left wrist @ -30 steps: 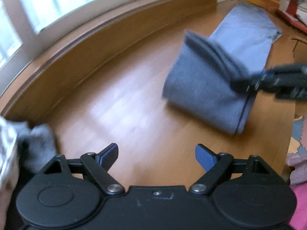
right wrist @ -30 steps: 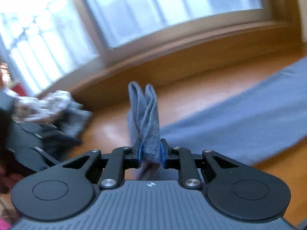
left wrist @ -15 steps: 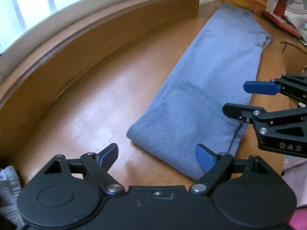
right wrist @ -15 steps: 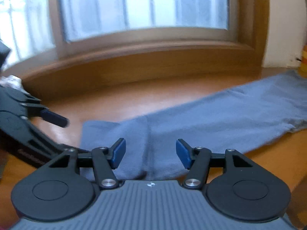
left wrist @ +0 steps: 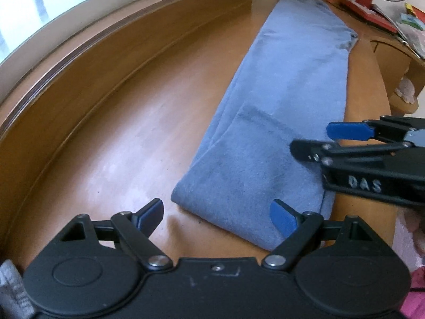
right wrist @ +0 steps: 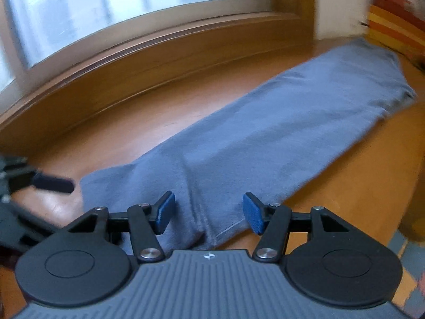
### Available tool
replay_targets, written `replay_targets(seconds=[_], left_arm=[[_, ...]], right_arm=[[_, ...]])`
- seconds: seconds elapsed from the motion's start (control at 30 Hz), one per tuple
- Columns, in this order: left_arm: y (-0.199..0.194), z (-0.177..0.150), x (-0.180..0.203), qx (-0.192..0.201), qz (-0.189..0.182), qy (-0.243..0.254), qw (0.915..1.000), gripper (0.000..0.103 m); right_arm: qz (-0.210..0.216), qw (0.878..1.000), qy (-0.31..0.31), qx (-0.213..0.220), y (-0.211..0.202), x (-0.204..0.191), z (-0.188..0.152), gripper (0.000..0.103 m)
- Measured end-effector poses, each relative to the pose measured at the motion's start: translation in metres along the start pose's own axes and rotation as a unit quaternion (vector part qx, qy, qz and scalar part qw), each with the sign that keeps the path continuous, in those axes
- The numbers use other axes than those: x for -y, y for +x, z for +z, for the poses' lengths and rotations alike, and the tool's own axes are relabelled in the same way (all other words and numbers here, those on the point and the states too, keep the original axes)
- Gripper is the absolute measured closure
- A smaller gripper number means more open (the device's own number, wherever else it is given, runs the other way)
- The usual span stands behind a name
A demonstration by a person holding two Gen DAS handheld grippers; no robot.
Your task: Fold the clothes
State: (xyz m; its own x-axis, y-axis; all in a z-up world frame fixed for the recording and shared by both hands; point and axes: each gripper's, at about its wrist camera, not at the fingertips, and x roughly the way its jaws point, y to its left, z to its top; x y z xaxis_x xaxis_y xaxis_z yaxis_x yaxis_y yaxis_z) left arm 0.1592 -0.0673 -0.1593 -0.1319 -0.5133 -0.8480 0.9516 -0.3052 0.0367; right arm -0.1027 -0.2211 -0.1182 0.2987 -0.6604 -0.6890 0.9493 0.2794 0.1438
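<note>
With the long blue-grey fleece garment (left wrist: 279, 122) lying flat along the wooden floor (left wrist: 127, 143), near end doubled over, our left gripper (left wrist: 216, 212) and right gripper (right wrist: 207, 210) hover spread and empty, so next we judge a fresh pinch on that folded end.

Both wrist cams close, angled down – share blue garment (left wrist: 279, 111) (right wrist: 265, 133), window sill (left wrist: 111, 53).

right gripper (right wrist: 207, 212) released the blue garment (left wrist: 279, 122), lifted end now lying flat on the floor, both views nearer
</note>
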Motion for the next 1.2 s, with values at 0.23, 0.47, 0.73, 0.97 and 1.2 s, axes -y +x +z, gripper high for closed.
replay_targets(seconds=[0.23, 0.47, 0.73, 0.97, 1.2], left_arm=[[-0.014, -0.016, -0.011, 0.007, -0.017, -0.001, 0.9998, 0.016], [-0.008, -0.015, -0.006, 0.013, -0.014, 0.001, 0.9998, 0.016], [-0.004, -0.011, 0.0, 0.016, -0.012, -0.006, 0.9998, 0.016], [0.001, -0.004, -0.001, 0.019, -0.003, -0.019, 0.9996, 0.016], [0.006, 0.001, 0.001, 0.018, 0.0, -0.018, 0.9997, 0.016]], right_arm=[[-0.072, 0.994, 0.054, 0.056, 0.006, -0.011, 0.001, 0.042], [-0.111, 0.989, 0.066, 0.073, 0.017, -0.011, -0.006, 0.041], [-0.12, 0.986, 0.056, 0.103, 0.021, -0.016, -0.012, 0.031], [-0.157, 0.982, 0.053, 0.094, 0.028, -0.025, -0.007, 0.029], [-0.163, 0.981, 0.051, 0.091, 0.029, -0.026, -0.007, 0.026]])
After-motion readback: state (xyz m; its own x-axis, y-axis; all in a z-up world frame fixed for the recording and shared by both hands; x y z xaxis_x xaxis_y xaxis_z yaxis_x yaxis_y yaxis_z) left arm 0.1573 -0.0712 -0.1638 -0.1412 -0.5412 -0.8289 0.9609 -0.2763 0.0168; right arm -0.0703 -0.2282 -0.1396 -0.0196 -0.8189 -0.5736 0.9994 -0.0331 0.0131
